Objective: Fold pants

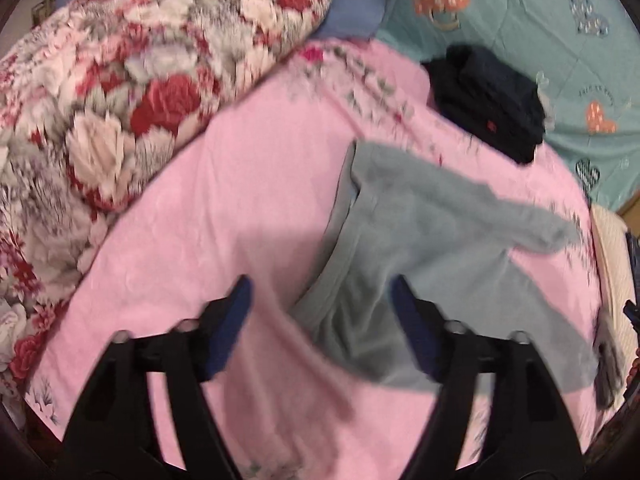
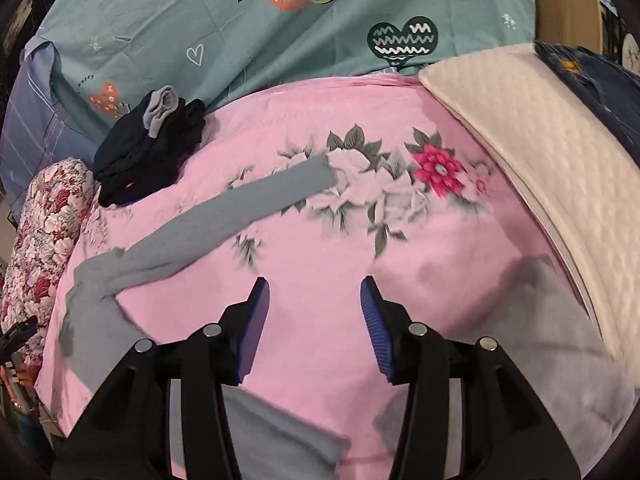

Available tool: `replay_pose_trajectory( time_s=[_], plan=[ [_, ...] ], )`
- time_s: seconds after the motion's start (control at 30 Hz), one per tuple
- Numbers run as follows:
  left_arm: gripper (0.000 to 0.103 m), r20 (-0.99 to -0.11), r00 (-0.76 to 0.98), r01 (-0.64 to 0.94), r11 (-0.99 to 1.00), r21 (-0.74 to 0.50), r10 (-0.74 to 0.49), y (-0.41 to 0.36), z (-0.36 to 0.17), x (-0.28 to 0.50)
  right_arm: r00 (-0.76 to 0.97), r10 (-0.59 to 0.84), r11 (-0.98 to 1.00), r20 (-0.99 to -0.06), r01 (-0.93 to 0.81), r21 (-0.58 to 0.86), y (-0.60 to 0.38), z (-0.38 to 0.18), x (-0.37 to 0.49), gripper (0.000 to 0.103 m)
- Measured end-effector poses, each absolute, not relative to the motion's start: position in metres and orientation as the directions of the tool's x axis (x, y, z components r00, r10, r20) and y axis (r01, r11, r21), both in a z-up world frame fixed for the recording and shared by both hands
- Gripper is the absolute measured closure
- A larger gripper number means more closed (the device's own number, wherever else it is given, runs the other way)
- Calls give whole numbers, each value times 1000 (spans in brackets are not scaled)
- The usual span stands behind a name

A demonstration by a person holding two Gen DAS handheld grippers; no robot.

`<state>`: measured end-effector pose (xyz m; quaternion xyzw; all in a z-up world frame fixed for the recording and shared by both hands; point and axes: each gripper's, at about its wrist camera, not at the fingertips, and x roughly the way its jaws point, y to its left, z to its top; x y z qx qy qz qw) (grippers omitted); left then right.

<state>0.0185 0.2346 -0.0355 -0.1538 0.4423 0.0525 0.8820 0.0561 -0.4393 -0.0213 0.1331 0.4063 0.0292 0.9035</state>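
The soft grey knit pants [image 1: 420,240] lie spread on the pink floral bedsheet [image 1: 220,208], waistband toward 9 o'clock. Both the left gripper [image 1: 320,312] and right gripper [image 2: 314,320] hover wide open, empty. The light, limp fabric should bunch easily; pinching the waistband edge looks safest

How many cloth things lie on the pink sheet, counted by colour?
Grey: 1, the grey pants, spread out
Dark: 1, the dark folded garment pile, how many pieces I cannot tell
White: 1, the quilted white pad at the edge
Total: 3
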Motion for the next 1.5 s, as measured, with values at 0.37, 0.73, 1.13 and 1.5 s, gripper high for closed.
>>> replay_pose_trajectory(
  time_s=[0.37, 0.73, 1.13, 1.5],
  plan=[
    [10, -811, 585, -243, 955, -169, 5, 168, -34, 90, 625, 172, 969, -761, 31, 245, -449, -62, 240, 55],
    [10, -860, 509, -260, 958, -124, 27, 155, -58, 116, 550, 206, 978, -809, -79, 195, -432, -76, 272, 100],
    [10, -842, 539, -235, 960, -156, -5, 157, -45, 95, 686, 188, 981, -702, -105, 160, -432, 24, 165, 101],
    [10, -822, 569, -214, 960, -181, -27, 158, -36, 81, 721, 142, 990, -679, -88, 113, -427, 73, 138, 101]
  ],
)
